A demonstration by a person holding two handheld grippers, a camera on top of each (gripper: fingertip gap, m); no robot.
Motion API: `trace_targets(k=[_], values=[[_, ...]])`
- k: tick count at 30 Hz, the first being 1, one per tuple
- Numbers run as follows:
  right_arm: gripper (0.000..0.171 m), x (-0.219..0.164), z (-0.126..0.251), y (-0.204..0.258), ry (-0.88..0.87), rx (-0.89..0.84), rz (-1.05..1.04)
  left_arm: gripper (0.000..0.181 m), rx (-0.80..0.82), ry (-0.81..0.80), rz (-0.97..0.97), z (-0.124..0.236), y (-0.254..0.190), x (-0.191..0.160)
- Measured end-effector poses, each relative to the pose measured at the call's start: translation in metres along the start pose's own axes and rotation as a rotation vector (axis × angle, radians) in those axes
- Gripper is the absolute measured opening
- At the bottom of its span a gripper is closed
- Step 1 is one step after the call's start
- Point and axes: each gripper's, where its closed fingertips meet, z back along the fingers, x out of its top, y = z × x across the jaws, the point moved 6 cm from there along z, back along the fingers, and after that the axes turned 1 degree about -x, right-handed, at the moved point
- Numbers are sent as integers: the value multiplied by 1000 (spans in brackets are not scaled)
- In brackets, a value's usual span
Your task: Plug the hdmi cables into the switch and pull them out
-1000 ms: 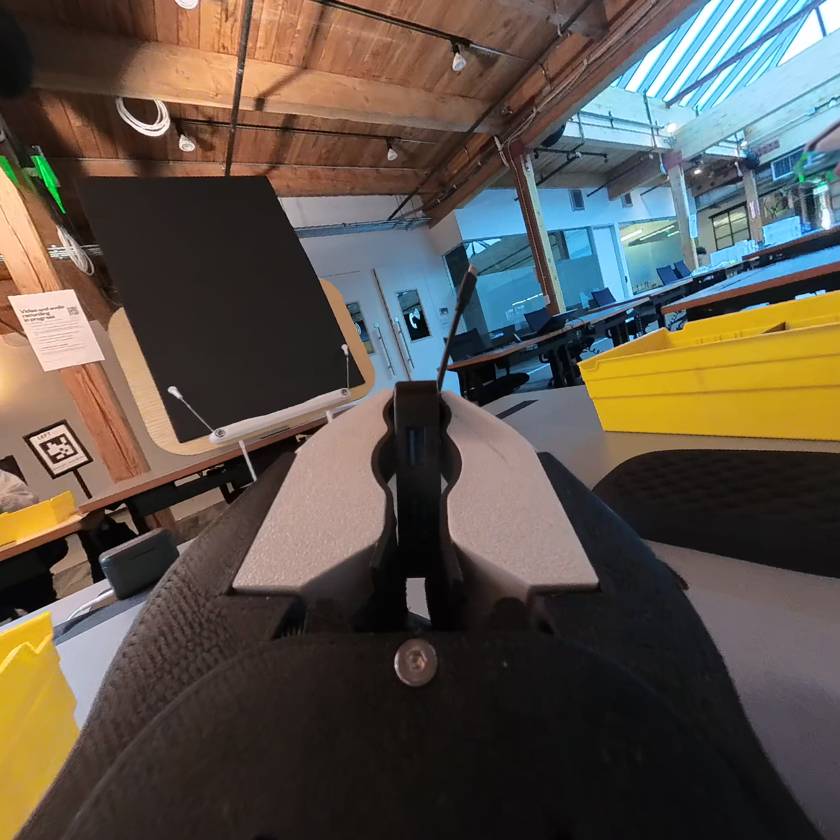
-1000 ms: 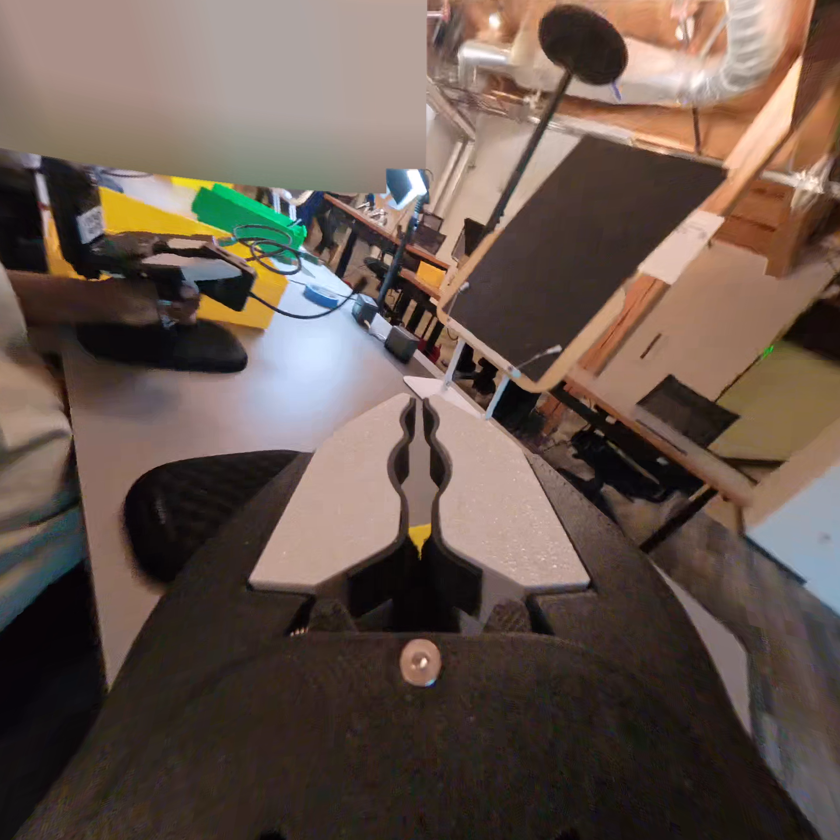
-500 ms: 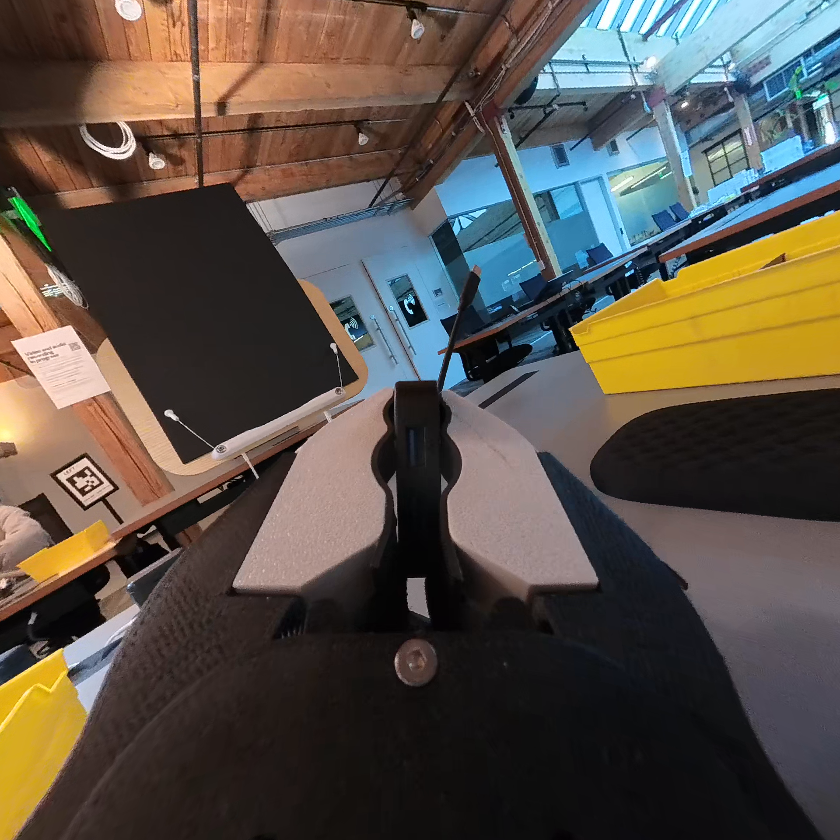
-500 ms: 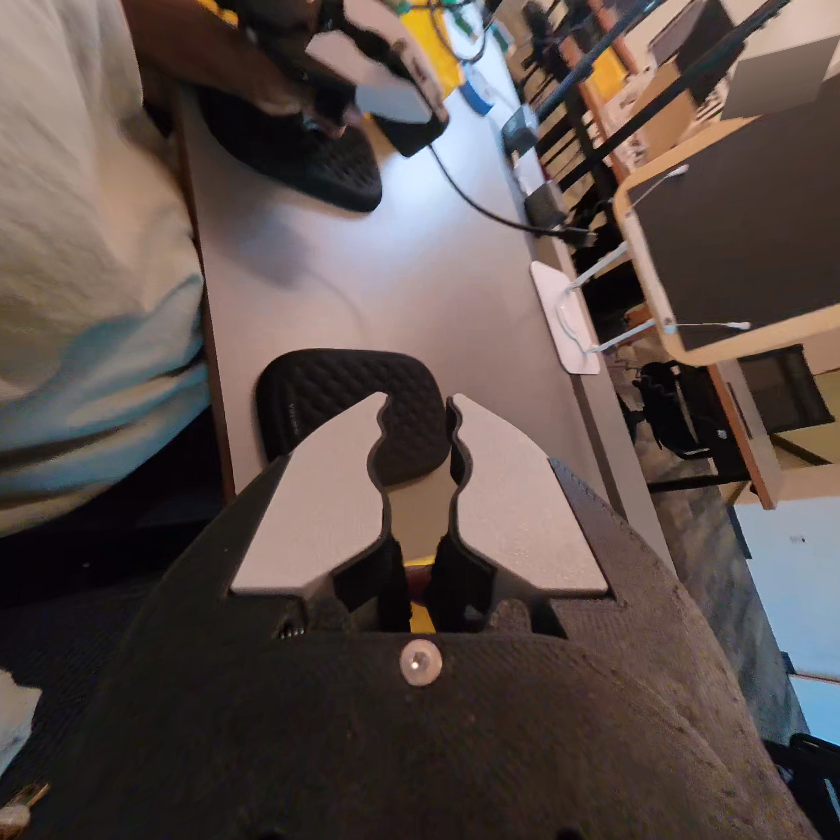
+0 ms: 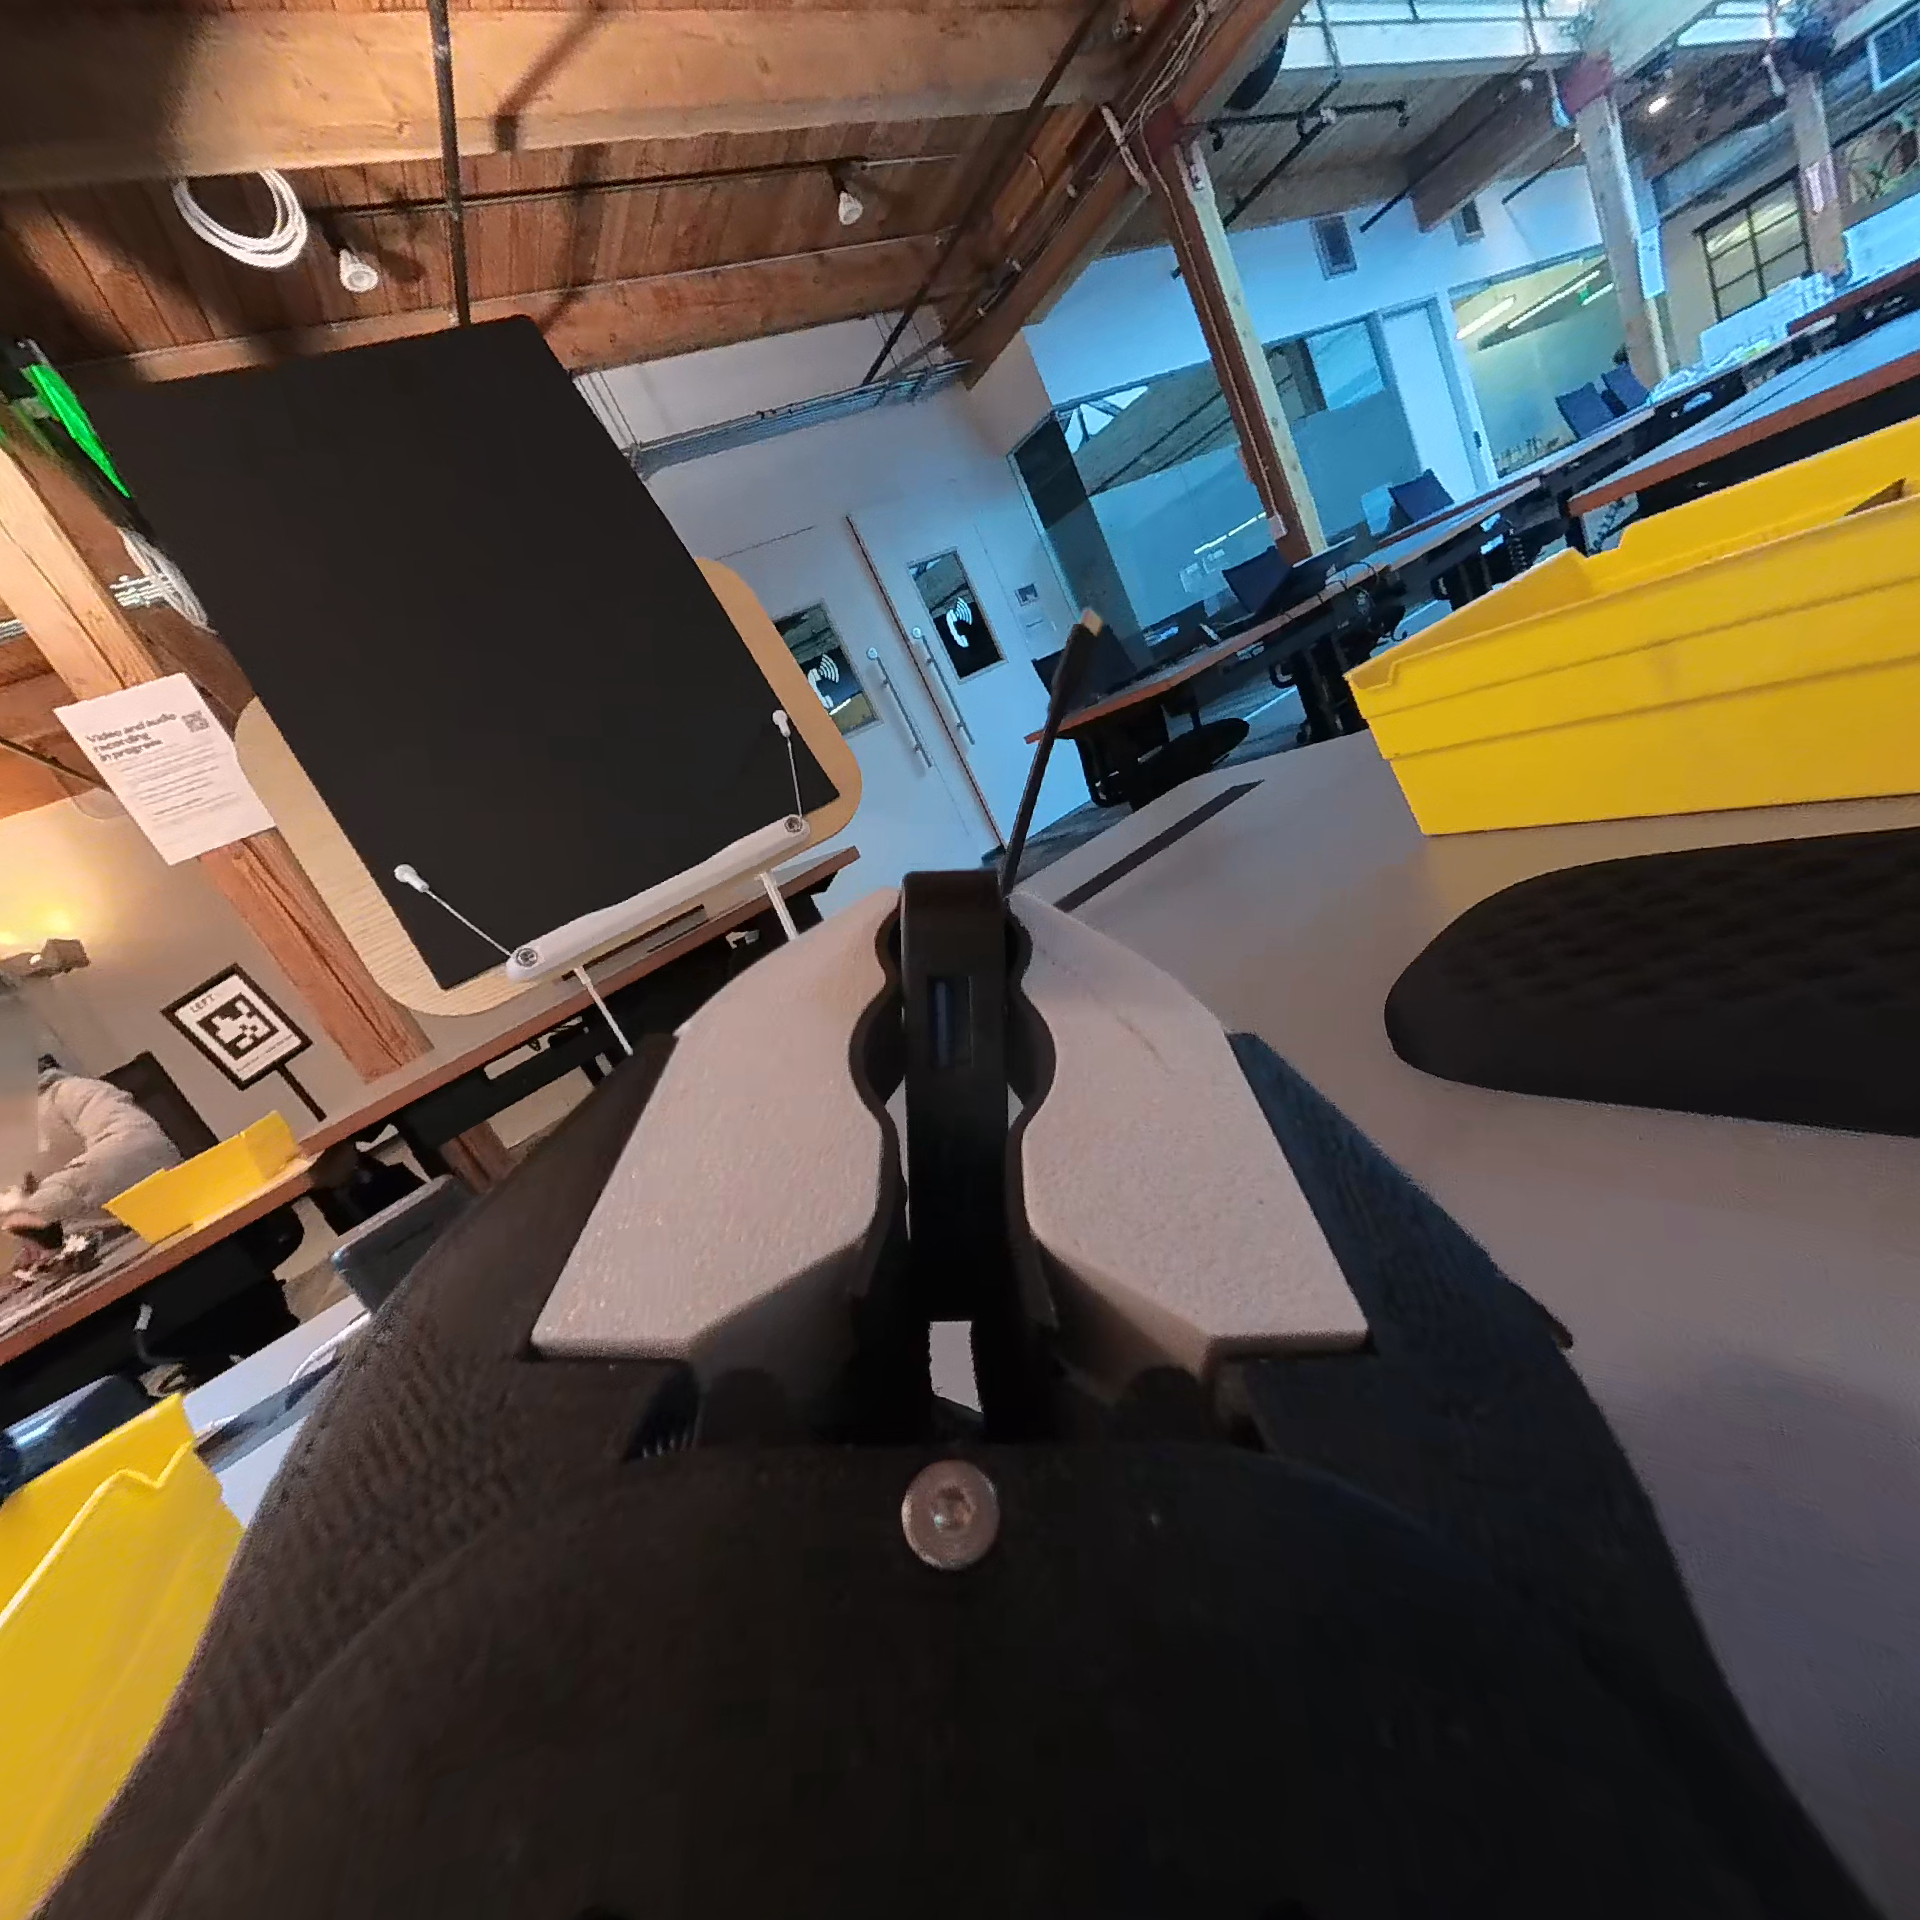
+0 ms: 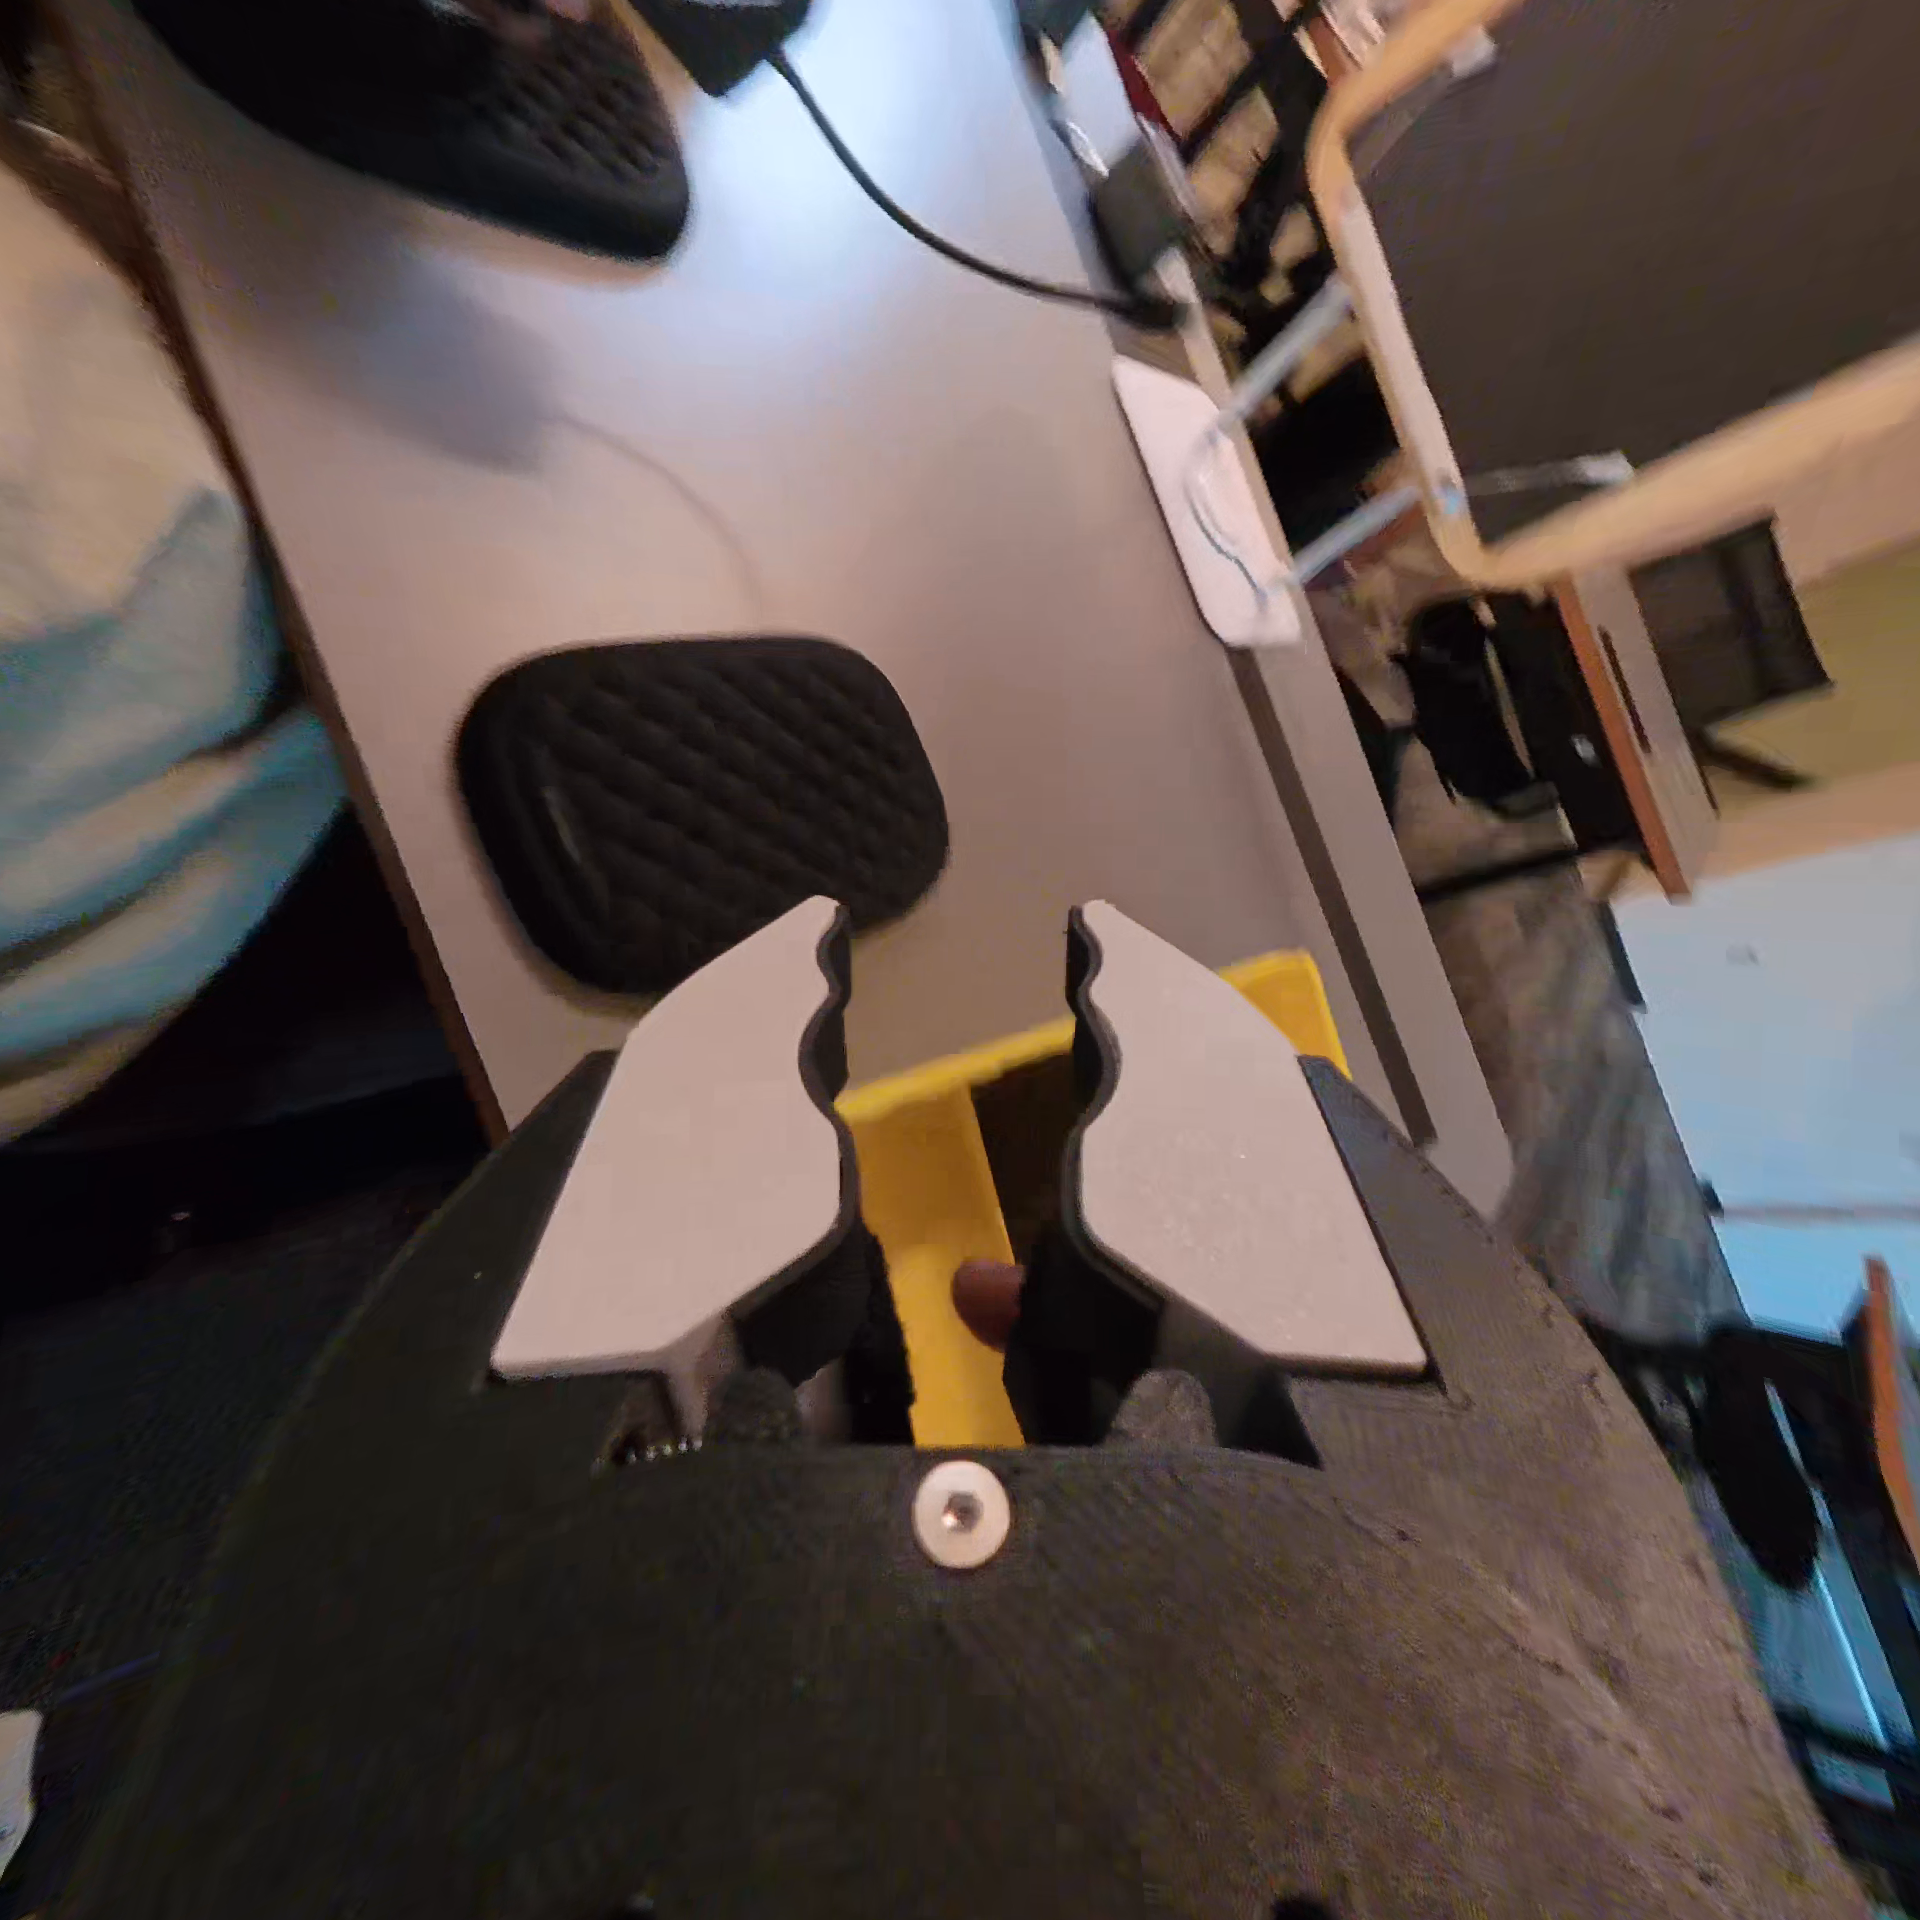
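A: On the left wrist view, what sits around the tool?

B: The left gripper (image 5: 954, 935) is clamped tight on the switch (image 5: 954, 1049), a slim black box standing on edge between the grey fingers (image 5: 748, 1132). A thin black cable (image 5: 1042, 769) rises from behind it, plug tip in the air. To the right a black mesh pad (image 5: 1683, 987) lies on the grey table (image 5: 1558, 1299), with a yellow bin (image 5: 1642, 696) just beyond it. Far left, a black board (image 5: 416, 644) leans on a white stand.

A: Anything changed there?

B: Little. Against a second ago, the grip is the same; the view has tipped, so the bin sits higher and farther right.

A: And on the right wrist view?

B: The right gripper (image 6: 958, 935) stands wide, holding nothing. It points down at the table (image 6: 831, 468); a black pad (image 6: 696, 800) lies just past the tips, and a yellow bin (image 6: 935, 1164) shows under the gap. A second pad (image 6: 468, 114) lies at the top, a black cable (image 6: 935, 239) running beside it to the table edge. A pale sleeve (image 6: 114, 727) fills the left edge. All is motion-blurred.

A: Compared with earlier?

B: A second ago the jaws were nearly together and aimed across the room; now they are spread and tilted toward the tabletop.
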Motion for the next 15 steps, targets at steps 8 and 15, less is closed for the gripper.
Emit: trace_targets(k=[8, 15], values=[[50, -49, 75, -7, 38, -302, -221, 14, 22, 45, -33, -4, 0, -7], [40, -103, 93, 25, 134, -504, -408, 14, 36, 33, -57, -3, -1, -5]])
